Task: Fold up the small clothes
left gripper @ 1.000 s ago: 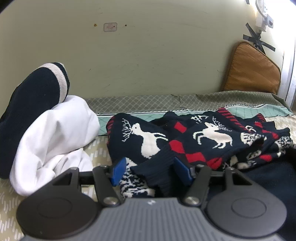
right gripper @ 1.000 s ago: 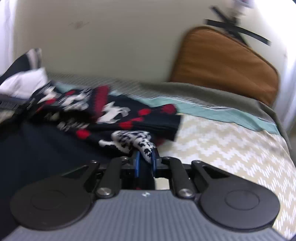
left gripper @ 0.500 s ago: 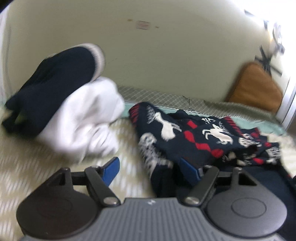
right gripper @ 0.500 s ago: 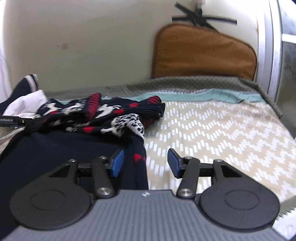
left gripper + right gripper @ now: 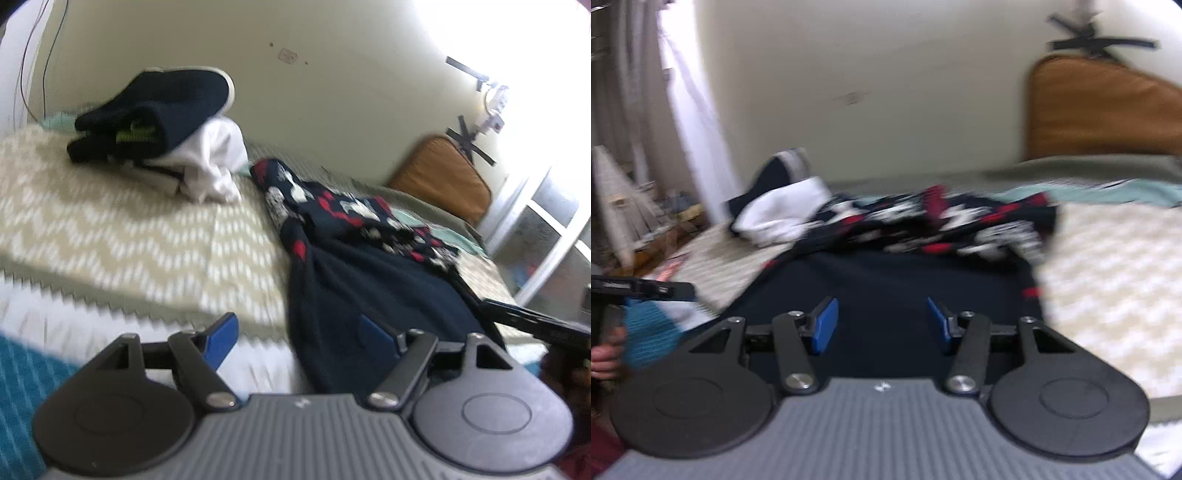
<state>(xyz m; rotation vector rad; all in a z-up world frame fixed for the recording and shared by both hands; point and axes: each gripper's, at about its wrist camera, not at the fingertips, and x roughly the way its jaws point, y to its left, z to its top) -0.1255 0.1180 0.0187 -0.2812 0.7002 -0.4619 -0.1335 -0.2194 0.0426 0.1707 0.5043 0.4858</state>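
Both tongs open, empty; navy sweater (image 5: 886, 288) on zigzag bedspread (image 5: 110, 229), cream wall (image 5: 332, 92).

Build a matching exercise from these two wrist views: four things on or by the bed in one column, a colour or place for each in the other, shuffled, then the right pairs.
Things:
1. reindeer-pattern sweater
2. white garment
3. cushion
4. bedcover

Descriptions:
A. brown, leaning against the wall
B. navy with red and white figures, partly folded, plain navy half nearest the tools
C. beige with a white zigzag pattern
D. lying under a dark navy garment

Pairs: 1-B, 2-D, 3-A, 4-C
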